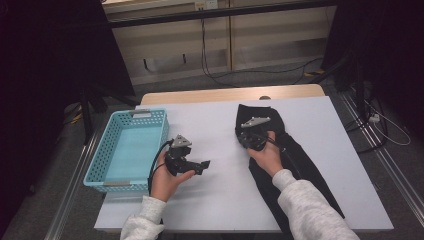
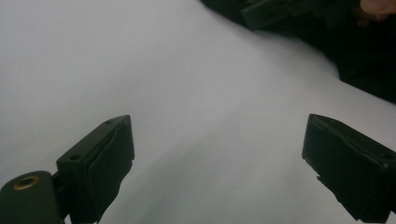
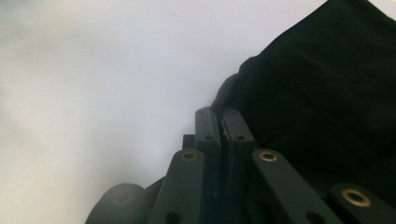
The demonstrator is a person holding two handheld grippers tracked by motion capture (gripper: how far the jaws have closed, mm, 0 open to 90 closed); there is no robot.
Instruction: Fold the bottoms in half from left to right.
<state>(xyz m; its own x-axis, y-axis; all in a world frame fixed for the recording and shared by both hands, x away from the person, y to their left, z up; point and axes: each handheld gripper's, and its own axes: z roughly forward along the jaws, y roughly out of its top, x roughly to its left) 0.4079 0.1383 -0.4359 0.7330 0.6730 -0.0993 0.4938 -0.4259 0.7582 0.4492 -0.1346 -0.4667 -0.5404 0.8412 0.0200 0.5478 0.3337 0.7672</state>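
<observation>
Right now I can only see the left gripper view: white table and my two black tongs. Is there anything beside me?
Observer: Yes. A light blue basket stands on the table on the outer side of your left tongs, and it looks empty.
Operator: What's the dark stuff in my top corner?
Observer: A long black cloth, stretched from the far edge towards the near edge.
Operator: Are the other tongs open like mine?
Observer: No. The right tongs are shut, with their tips at the cloth's edge. I can't tell if they pinch it.
</observation>
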